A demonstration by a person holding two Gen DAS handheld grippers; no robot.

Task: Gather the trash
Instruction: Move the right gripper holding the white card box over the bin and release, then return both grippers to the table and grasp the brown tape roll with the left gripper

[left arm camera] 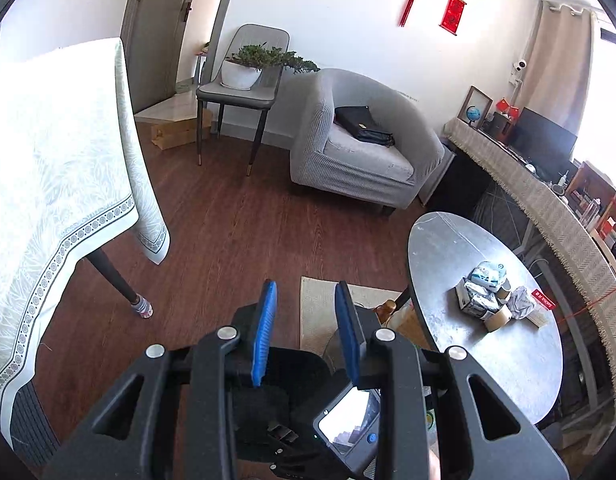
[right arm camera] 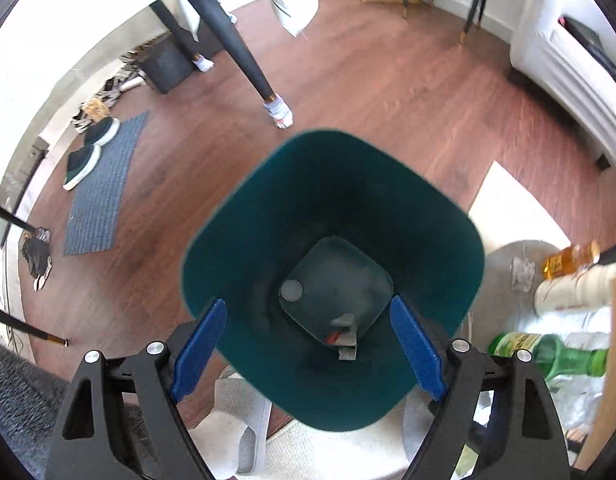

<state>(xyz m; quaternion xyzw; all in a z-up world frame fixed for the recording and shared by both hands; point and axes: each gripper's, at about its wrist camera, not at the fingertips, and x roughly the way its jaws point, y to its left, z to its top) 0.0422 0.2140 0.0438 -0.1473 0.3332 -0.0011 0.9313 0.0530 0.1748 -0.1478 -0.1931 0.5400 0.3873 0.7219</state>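
Looking down through your right camera, you have the wooden floor (right arm camera: 388, 92) under everything, and standing on it, straight below, the dark green bin (right arm camera: 332, 216) with its mouth open towards you. Two things lie on its bottom: a small round disc (right arm camera: 291, 291) and a grey scrap (right arm camera: 345, 334). Your right gripper (right arm camera: 310, 348) hangs over the near rim with its blue pads (right arm camera: 418, 346) spread wide, one to each side of the bin's opening, and nothing is held between them. To the right of the bin you can see a green bottle (right arm camera: 564, 356) lying on its side and an amber bottle (right arm camera: 568, 260) near it.

Through your left camera the room opens out: a grey armchair (left arm camera: 360, 148) against the far wall, a table under a white cloth (left arm camera: 56, 168) at left, and a round grey table (left arm camera: 492, 316) at right. On that table sits a cluster of trash (left arm camera: 492, 292): crumpled packets and paper. Your left gripper (left arm camera: 306, 328) points out over the floor, jaws drawn narrow with a slim gap showing, empty
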